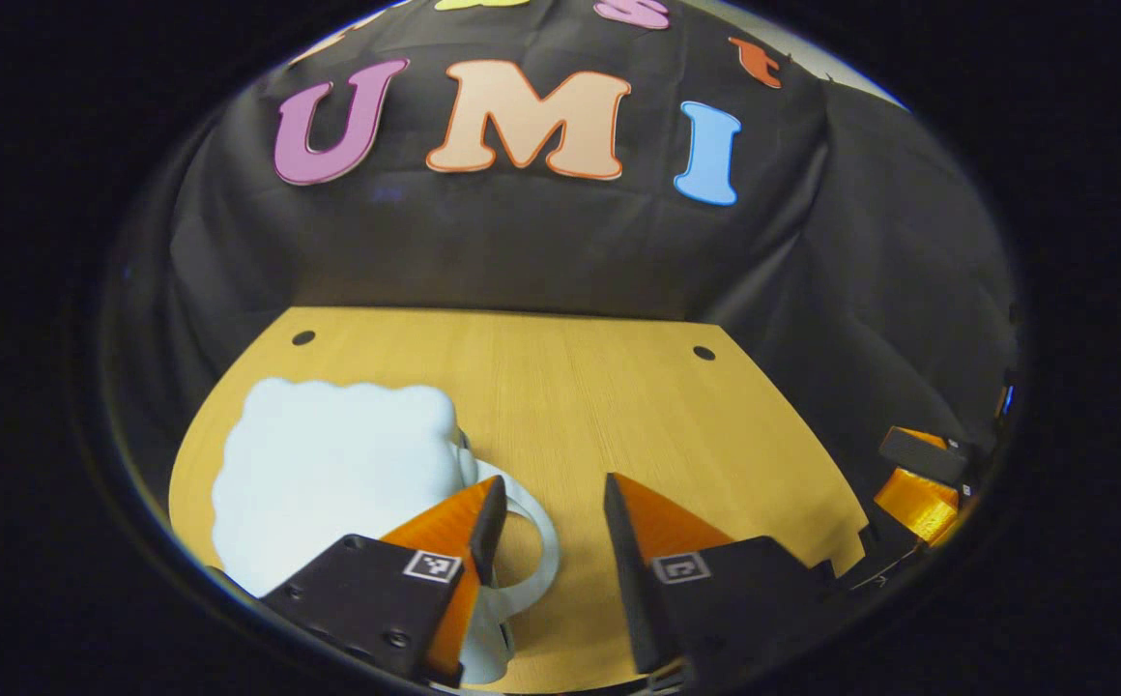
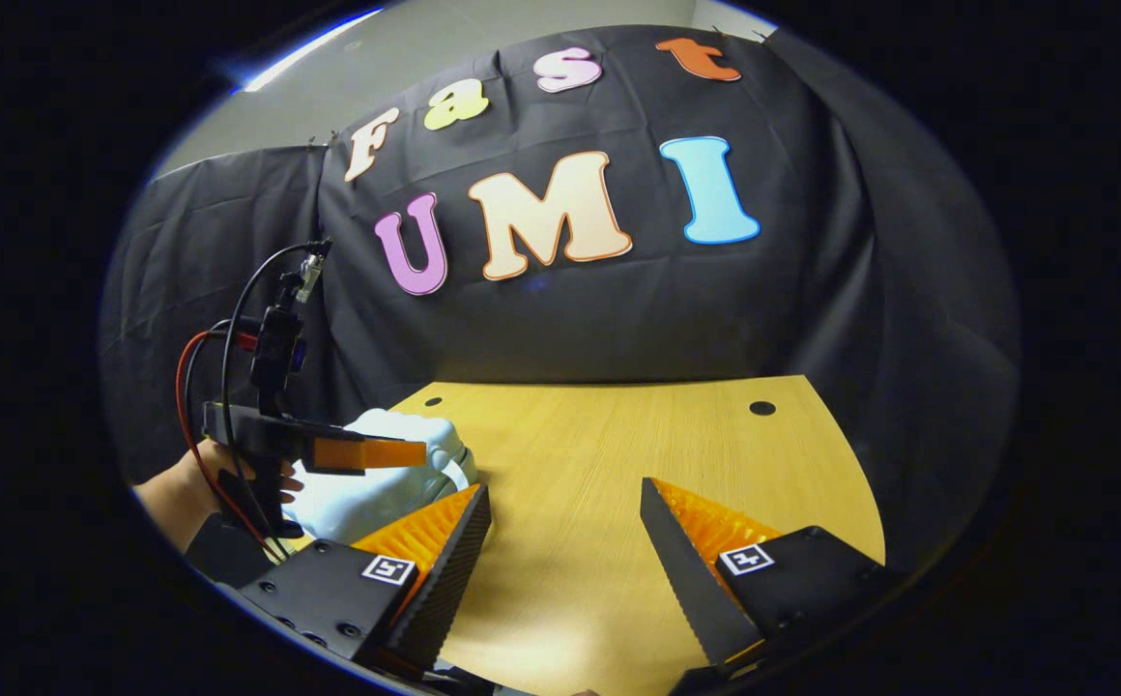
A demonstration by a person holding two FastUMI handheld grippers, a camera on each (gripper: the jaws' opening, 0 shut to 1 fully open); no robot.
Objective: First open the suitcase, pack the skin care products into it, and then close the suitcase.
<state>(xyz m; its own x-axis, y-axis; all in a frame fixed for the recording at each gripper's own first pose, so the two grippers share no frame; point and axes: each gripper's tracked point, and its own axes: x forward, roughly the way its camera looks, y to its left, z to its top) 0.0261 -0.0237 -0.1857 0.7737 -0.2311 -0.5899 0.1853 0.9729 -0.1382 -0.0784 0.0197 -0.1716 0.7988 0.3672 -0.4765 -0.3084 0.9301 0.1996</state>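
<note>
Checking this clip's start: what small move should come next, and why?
Probably ease the open left gripper toward the white suitcase handle. The case lies shut on the table, its handle beside the fingers, ungripped.

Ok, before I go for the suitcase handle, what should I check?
1. Left tongs open: ok.
2. Handle centred in their gap: not ok, it lies beside one finger.
3. Suitcase lying flat on the table: ok.
4. Right tongs open and apart from the suitcase: ok.
5. How the lid is fastened: cannot tell.
</note>
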